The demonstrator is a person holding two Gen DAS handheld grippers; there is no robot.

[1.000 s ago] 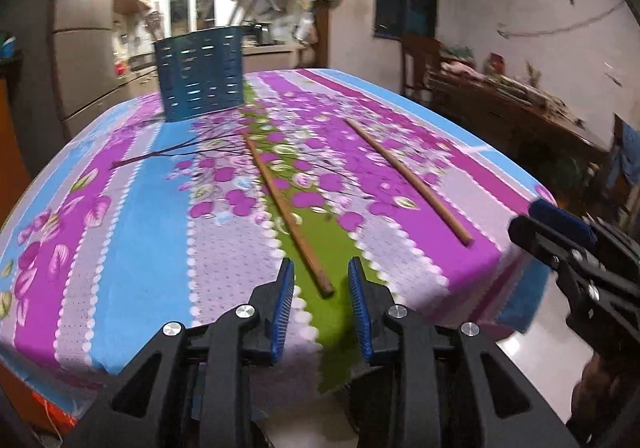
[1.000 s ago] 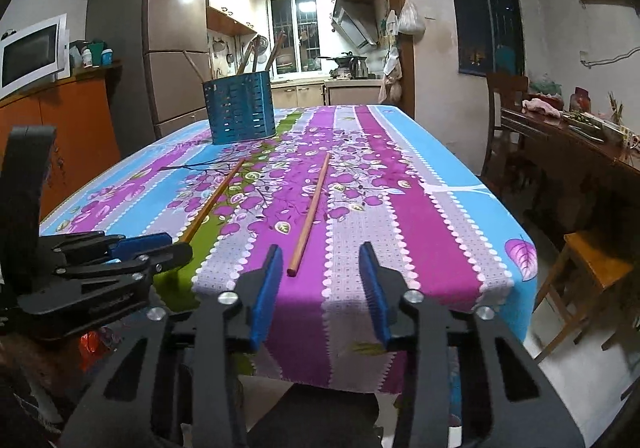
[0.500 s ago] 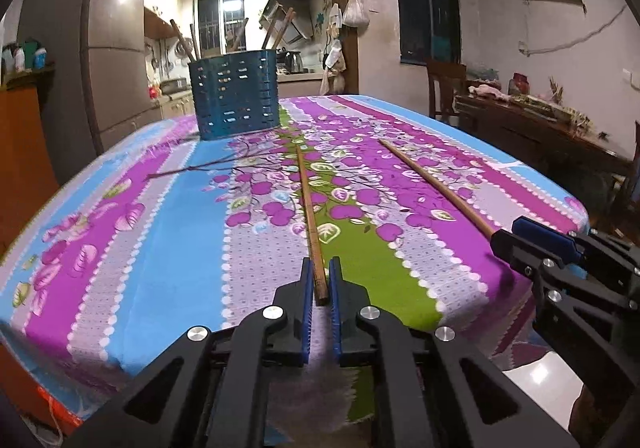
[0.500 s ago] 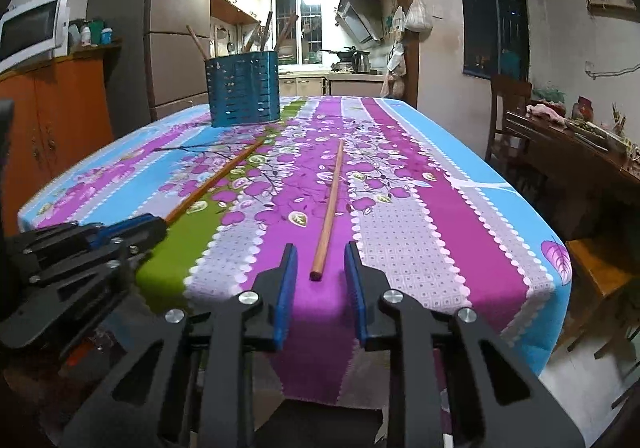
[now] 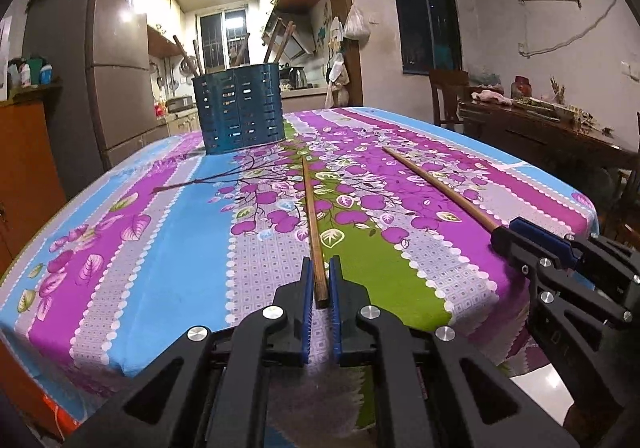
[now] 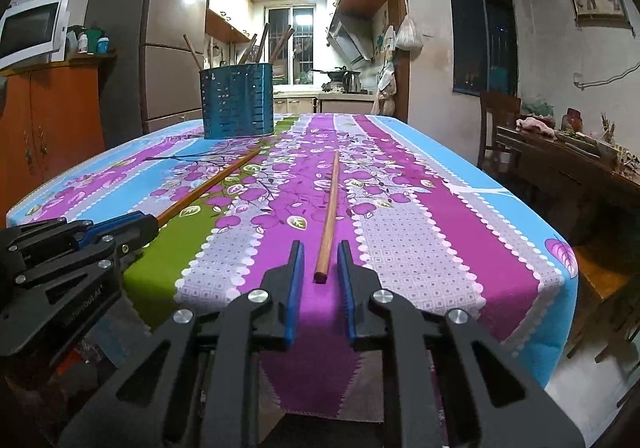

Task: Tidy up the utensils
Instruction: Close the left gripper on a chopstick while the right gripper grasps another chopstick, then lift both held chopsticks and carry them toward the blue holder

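Note:
Two long wooden sticks lie on the flowered tablecloth (image 5: 120, 232). My left gripper (image 5: 320, 274) is shut on the near end of the left stick (image 5: 310, 207), which points toward the blue slotted utensil holder (image 5: 240, 107). In the right wrist view my right gripper (image 6: 319, 262) straddles the near end of the right stick (image 6: 331, 199). Its jaws are closing, with a small gap on each side of the stick. That view also shows the left gripper (image 6: 136, 226), the left stick (image 6: 208, 187) and the holder (image 6: 238, 103), which has several utensil handles in it.
The table's front edge runs just below both grippers. A wooden chair (image 6: 498, 123) and a cluttered dark side table (image 6: 568, 163) stand to the right. An orange cabinet (image 6: 48, 127) and a fridge (image 6: 168, 47) stand to the left.
The left jaws have shut on the left stick's near end. The right jaws have narrowed around the right stick's end, and both grippers have come lower toward the table edge.

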